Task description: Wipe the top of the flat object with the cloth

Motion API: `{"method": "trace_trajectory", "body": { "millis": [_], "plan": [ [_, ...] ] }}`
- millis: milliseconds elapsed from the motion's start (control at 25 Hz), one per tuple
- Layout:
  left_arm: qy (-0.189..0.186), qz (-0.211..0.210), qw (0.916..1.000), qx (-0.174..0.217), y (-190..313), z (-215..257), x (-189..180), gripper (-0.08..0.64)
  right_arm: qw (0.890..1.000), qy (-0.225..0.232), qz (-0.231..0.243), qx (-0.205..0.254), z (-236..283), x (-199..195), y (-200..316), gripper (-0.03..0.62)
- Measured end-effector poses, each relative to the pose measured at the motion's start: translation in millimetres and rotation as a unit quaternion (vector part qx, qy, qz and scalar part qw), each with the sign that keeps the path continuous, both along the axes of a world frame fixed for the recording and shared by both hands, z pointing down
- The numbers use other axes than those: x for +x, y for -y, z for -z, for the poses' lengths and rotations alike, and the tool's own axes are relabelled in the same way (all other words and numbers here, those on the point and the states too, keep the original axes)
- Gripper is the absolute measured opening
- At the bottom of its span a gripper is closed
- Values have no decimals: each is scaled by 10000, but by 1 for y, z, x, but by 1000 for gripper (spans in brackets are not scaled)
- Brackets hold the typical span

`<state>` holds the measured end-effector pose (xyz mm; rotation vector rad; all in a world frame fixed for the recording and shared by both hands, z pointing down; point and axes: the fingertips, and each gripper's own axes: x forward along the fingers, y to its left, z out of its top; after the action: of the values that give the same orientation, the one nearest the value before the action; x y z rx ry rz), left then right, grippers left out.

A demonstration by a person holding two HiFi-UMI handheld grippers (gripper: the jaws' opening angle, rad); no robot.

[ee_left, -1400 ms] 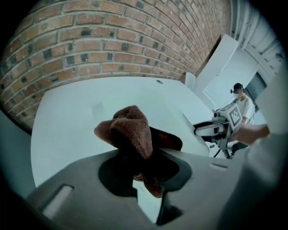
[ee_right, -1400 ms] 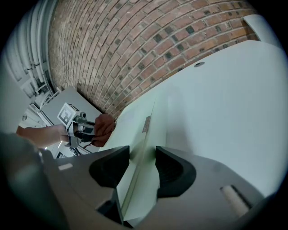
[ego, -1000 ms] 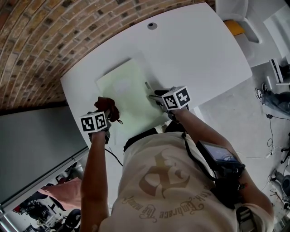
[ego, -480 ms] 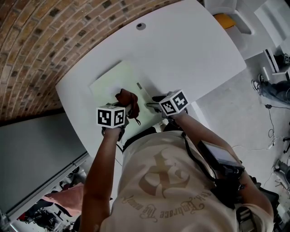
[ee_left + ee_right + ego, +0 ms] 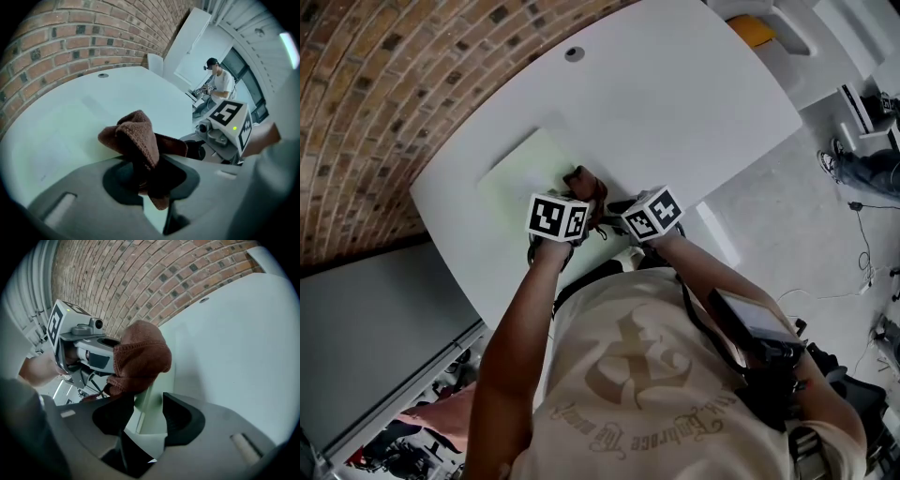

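Cloth (image 5: 584, 182), brown and bunched, is found clenched in the left claw (image 5: 146, 174). It is held over the right-hand part of the flat object (image 5: 517, 169), a pale green sheet lying on the white worktop (image 5: 703, 103) near the person's side. Whether the cloth is pressed onto the sheet or held just above it cannot be confirmed from any view.

The right claw (image 5: 146, 400) is found released, just beside the cloth. Its jaws have just been closing a little but are seen well apart. The near edge of the sheet is seen between them, and no pad is seen to press on it. It is judged that the sheet is being steadied, or is about to be.

Progress is judged as under way, not complete. The cloth is placed at the sheet's right side, while the larger left and far part is left uncovered. No dirt, streak or wiped track can be made out on the surface, so the share already wiped cannot be stated. Passes across the uncovered part are judged to be outstanding.
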<state>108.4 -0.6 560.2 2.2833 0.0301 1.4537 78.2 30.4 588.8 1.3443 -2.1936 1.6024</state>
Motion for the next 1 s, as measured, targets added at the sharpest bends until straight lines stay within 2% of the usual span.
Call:
{"method": "trace_trajectory", "body": {
  "millis": [320,680,1000],
  "plan": [
    [-44,508,9987,-75,11,0,-26,83,10000,65,35,-6,-1,1,-2,202],
    [-66,1280,9918,-10,32,0,-99,83,9999,72,75,14,-2,2,-4,204],
    [-105,2147,9766,104,51,1,-177,83,9999,73,67,-28,-2,4,-2,202]
  ]
}}
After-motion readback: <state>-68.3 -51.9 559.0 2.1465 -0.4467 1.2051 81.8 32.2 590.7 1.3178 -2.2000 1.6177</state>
